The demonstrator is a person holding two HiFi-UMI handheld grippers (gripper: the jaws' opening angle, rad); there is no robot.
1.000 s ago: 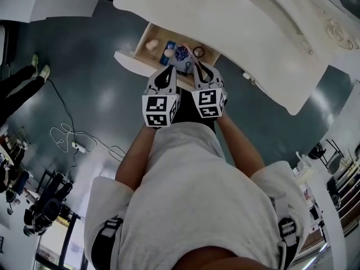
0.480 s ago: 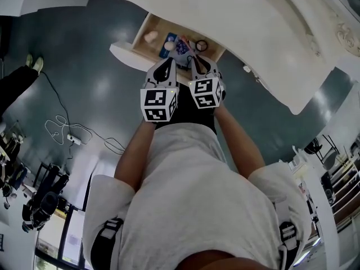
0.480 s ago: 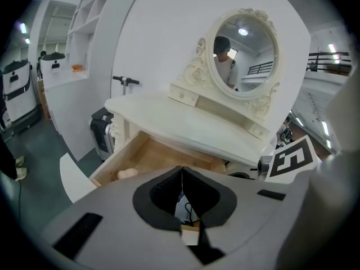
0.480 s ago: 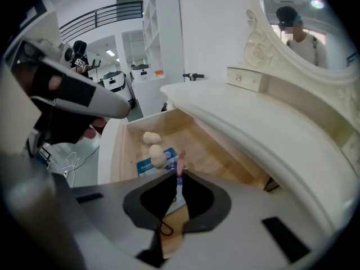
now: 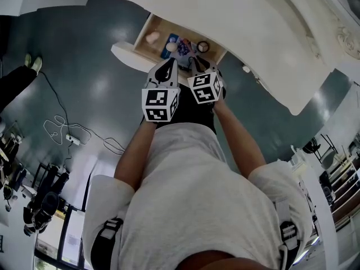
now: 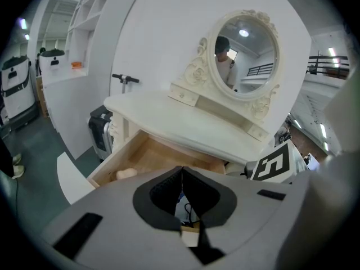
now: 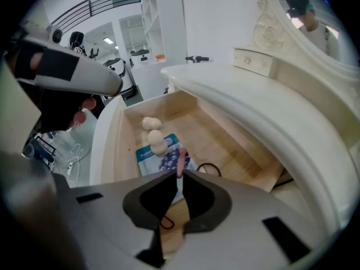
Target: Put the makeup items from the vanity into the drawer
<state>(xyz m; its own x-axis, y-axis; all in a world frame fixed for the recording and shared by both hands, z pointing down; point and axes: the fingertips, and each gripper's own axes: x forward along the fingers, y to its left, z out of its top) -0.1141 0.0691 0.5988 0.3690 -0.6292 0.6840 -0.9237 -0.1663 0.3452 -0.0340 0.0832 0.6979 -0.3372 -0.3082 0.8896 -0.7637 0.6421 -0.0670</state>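
Note:
The vanity's wooden drawer [image 5: 147, 30] stands pulled out. Inside lie two beige sponges [image 7: 149, 122], a blue packet [image 7: 147, 153], a patterned pouch [image 7: 169, 162] and a black ring [image 7: 208, 169]. My right gripper [image 7: 180, 176] hovers over the drawer's near end, shut on a thin pink stick [image 7: 180, 159] that points out past its jaws. In the head view this right gripper [image 5: 197, 62] is beside my left gripper [image 5: 167, 64], both at the drawer's front. The left gripper [image 6: 181, 170] is shut with nothing between its pads.
The cream vanity top [image 6: 185, 122] overhangs the drawer's back, with an oval mirror [image 6: 244, 49] above it. A white cable [image 5: 67, 136] lies on the grey floor to the left. A person's legs [image 5: 17, 83] show at the far left.
Both grippers have moved a little forward toward the drawer. The right gripper has tilted, still shut on the pink stick.

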